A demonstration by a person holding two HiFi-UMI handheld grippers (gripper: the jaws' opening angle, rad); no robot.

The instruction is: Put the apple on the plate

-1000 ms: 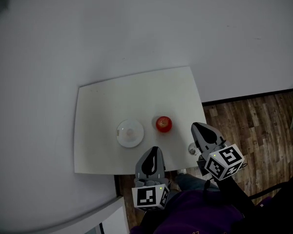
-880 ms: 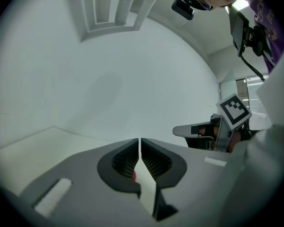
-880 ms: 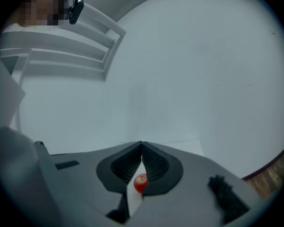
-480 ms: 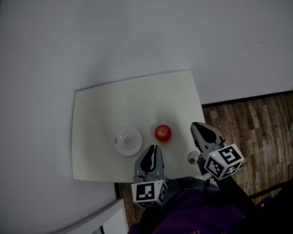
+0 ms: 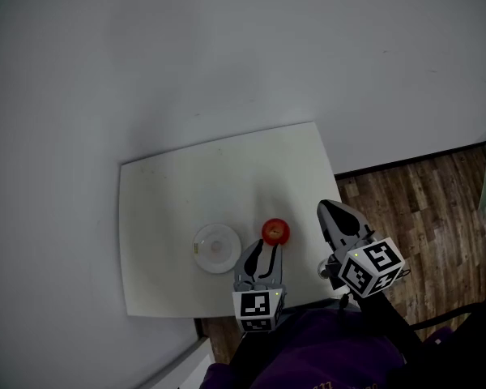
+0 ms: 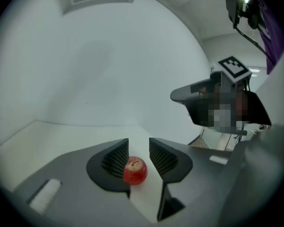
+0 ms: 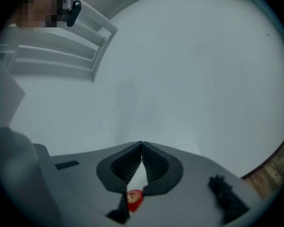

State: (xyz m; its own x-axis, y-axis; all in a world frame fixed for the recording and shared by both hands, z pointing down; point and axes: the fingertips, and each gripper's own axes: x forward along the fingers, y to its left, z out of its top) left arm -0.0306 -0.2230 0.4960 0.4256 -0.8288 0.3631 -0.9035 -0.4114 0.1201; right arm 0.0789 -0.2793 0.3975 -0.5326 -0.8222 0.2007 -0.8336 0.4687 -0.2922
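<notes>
A red apple [image 5: 275, 232] sits on the white table [image 5: 186, 185], just right of a small white plate [image 5: 217, 248]. My left gripper [image 5: 264, 251] is right behind the apple at the table's near edge. In the left gripper view the apple [image 6: 135, 170] shows in the gap between the fingers [image 6: 114, 157]; the jaws are opening and the pads do not press on it. My right gripper [image 5: 330, 211] hovers off the table's right edge, shut with nothing in it [image 7: 141, 146]. It sees the apple [image 7: 134, 197] low under its jaws.
A plain white wall [image 5: 227, 55] rises behind the table. Wooden floor [image 5: 421, 201] lies to the right. The right gripper's marker cube [image 6: 234, 68] shows at the right of the left gripper view. The person's purple clothing [image 5: 324, 355] is at the near edge.
My left gripper has come forward and down to the apple, and its jaws have parted. The right gripper has shifted a little alongside the table and stays shut.
</notes>
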